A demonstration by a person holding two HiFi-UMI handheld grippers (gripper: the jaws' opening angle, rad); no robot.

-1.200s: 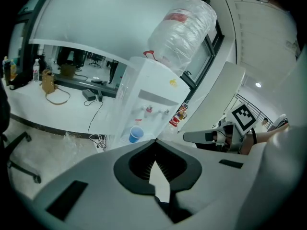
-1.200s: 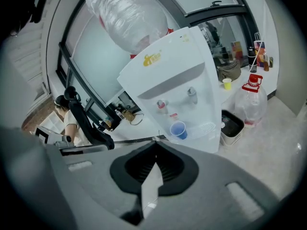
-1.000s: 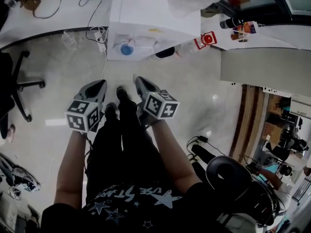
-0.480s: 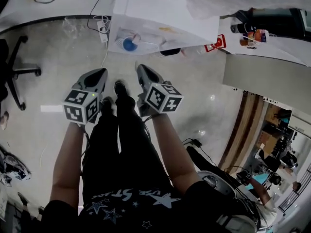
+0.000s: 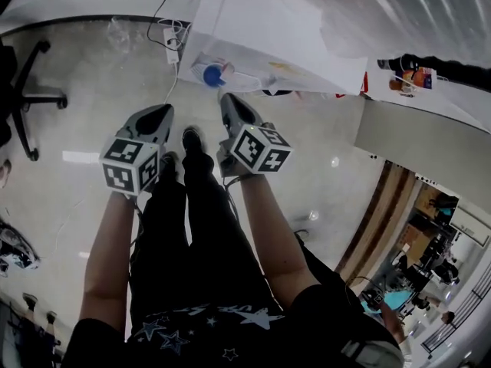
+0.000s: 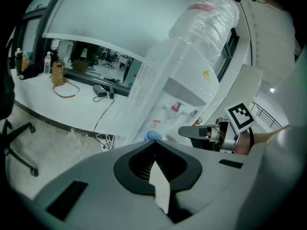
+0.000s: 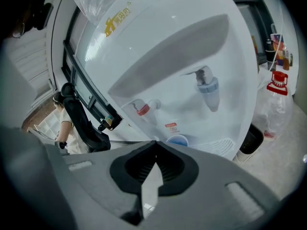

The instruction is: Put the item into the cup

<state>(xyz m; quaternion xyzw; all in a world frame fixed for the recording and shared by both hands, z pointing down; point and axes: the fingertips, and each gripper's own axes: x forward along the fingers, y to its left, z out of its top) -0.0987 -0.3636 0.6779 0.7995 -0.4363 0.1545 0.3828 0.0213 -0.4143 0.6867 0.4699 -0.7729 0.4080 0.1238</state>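
Person standing on glossy floor (image 5: 84, 90), holding left hand-held gripper (image 5: 157, 116) and right hand-held gripper (image 5: 230, 104), both closed and empty, round blue cup (image 5: 214, 75) sitting at twelve o'clock under white water dispenser (image 5: 268, 29) taps

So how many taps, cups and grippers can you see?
Taps: 2, the red tap and the blue tap
Cups: 1, the blue cup
Grippers: 2, the left gripper and the right gripper
Total: 5
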